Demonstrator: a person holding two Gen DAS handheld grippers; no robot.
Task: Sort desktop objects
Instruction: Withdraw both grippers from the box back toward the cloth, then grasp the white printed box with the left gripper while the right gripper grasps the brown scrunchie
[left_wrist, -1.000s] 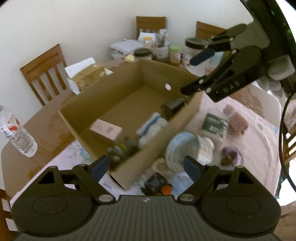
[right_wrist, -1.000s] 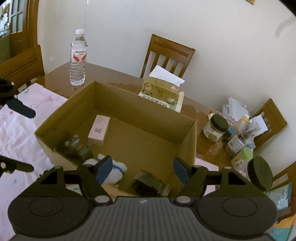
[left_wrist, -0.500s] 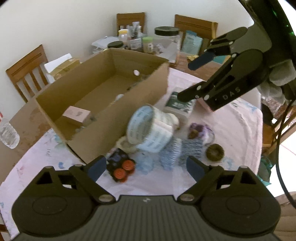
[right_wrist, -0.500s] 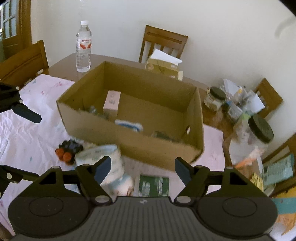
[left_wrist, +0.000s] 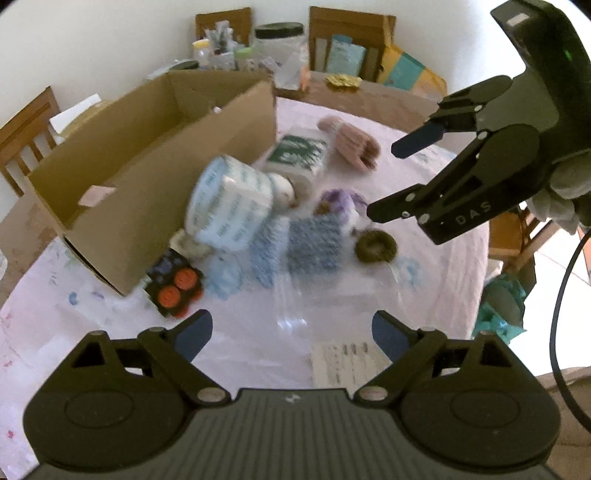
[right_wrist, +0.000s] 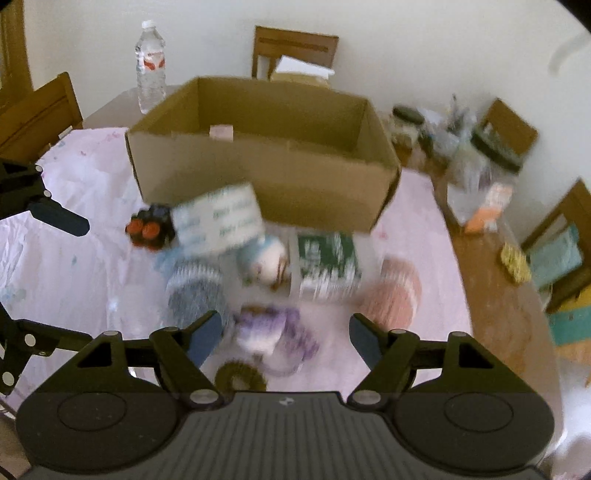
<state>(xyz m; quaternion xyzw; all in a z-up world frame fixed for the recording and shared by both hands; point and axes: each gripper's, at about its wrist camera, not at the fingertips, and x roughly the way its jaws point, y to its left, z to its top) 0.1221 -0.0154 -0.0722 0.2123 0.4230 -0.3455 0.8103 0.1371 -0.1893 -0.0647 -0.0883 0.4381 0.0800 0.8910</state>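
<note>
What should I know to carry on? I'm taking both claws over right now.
Left claw: open, empty, above bare tablecloth.
Right claw: open, empty, over the purple item.
Cardboard box already holds a pink carton.
Left outside it: tissue pack, green packet, pink glove, blue cloth, brown ring, orange-capped pack.

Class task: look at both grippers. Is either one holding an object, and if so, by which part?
Nothing is held. The left gripper and right gripper both stand with open, empty jaws.

Soft daylight, motion blur, fisheye warping
</note>
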